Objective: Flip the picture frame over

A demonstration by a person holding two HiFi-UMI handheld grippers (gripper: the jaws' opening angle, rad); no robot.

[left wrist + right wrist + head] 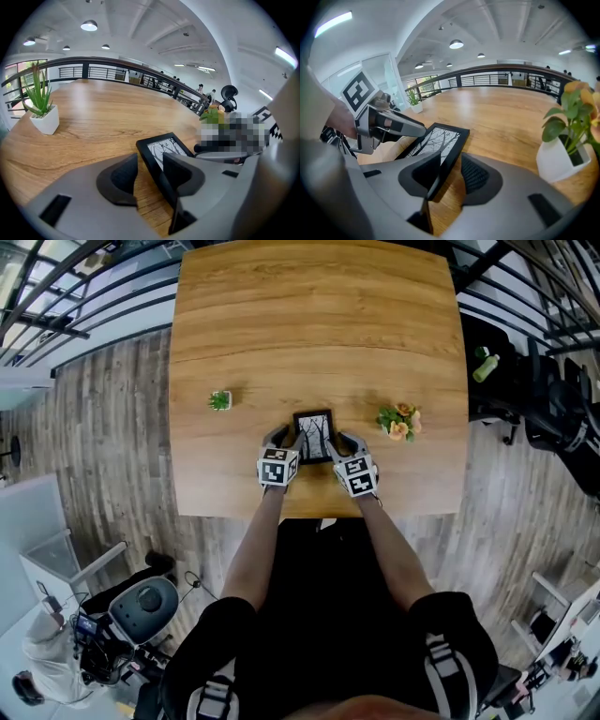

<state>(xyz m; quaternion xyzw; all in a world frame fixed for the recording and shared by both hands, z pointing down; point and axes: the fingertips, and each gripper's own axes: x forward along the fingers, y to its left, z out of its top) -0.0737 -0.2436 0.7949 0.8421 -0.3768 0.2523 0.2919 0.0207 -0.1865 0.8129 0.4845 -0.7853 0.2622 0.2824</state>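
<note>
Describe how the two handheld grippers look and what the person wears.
The left gripper and right gripper are alike: grey moulded bodies, two rounded jaws lined with black pads, and each is topped by a cube of black-and-white square markers. No cables show. The person wears a black short-sleeved top.

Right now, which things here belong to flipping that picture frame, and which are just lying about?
In the job: picture frame, picture side showing; left tongs and right tongs, each with a frame edge between its jaws.
Just lying about: spiky green plant in a white pot; potted flowers.
</note>
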